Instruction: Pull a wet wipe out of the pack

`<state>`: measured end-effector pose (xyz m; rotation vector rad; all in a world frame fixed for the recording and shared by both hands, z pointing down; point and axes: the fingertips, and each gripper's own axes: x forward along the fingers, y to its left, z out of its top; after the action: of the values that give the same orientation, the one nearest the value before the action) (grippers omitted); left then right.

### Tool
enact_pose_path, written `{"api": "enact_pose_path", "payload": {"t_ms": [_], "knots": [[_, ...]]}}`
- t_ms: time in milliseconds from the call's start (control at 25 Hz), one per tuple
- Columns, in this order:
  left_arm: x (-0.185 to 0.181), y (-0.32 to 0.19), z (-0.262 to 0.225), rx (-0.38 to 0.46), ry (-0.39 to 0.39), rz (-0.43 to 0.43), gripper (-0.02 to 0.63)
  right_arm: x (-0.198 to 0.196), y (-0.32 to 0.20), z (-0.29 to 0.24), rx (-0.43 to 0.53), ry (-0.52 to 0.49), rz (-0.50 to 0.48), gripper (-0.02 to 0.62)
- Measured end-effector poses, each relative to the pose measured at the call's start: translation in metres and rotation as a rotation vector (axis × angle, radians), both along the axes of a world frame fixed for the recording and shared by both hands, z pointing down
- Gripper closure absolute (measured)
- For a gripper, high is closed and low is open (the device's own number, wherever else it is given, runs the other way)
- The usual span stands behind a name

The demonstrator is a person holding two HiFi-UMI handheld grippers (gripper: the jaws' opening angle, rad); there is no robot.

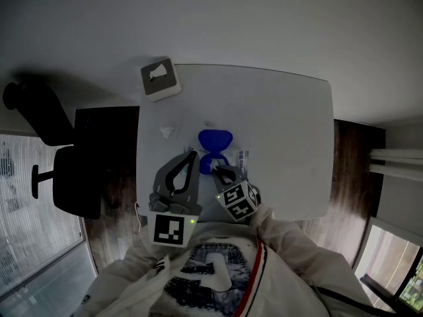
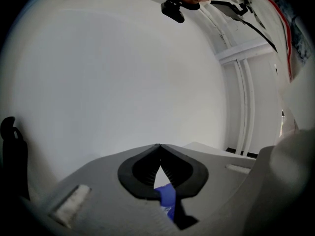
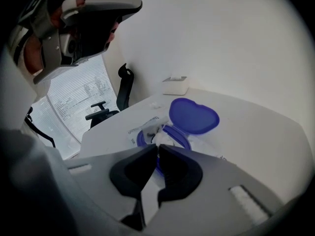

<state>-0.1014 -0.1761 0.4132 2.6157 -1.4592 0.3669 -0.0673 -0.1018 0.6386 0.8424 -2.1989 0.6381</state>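
Blue lid (image 1: 215, 139) of the wipe pack (image 1: 239, 158) stands flipped open on the white table (image 1: 284, 124), towards the edge nearest us. We note the right gripper (image 3: 157, 146) angled down at the pack's opening, its jaws pinched together on the white tuft of wet wipe (image 3: 160, 136) poking up there. Our left gripper (image 2: 159, 145) sits just beside the lid, jaws closed tip to tip, nothing between them.

The wet wipe pack (image 1: 239, 158) lies on the table (image 1: 284, 124) near its front edge, its lid (image 1: 215, 139) swung open toward the back. A tissue box (image 1: 160, 79) sits on the far left corner, and an office chair (image 1: 66, 170) stands left of the table.
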Motion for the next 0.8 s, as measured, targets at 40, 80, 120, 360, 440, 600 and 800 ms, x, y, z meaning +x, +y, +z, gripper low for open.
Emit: {"api": "enact_pose_path", "payload": {"t_ms": [40,80,120,360,440,600,800], "knots": [[0.001,0.0,-0.001,0.005,-0.001,0.0,0.602,0.001,0.0,-0.001,0.001,-0.003,0.001,0.575],[0.002,0.001,-0.002,0.01,-0.001,-0.001,0.602,0.002,0.001,-0.002,0.003,-0.005,0.002,0.575],[0.003,0.001,-0.003,0.012,-0.001,-0.002,0.603,0.003,0.001,-0.004,0.007,-0.008,0.001,0.575],[0.011,0.002,-0.003,0.007,-0.015,-0.012,0.603,0.011,0.001,-0.016,0.037,-0.024,-0.006,0.575],[0.012,0.002,-0.002,0.008,-0.023,-0.015,0.603,0.014,0.001,-0.018,0.042,-0.03,-0.005,0.574],[0.017,0.0,-0.002,0.005,-0.032,-0.034,0.603,0.022,0.001,-0.024,0.054,-0.045,0.001,0.575],[0.025,0.0,-0.005,0.013,-0.039,-0.055,0.601,0.036,0.001,-0.037,0.068,-0.083,0.012,0.577]]}}
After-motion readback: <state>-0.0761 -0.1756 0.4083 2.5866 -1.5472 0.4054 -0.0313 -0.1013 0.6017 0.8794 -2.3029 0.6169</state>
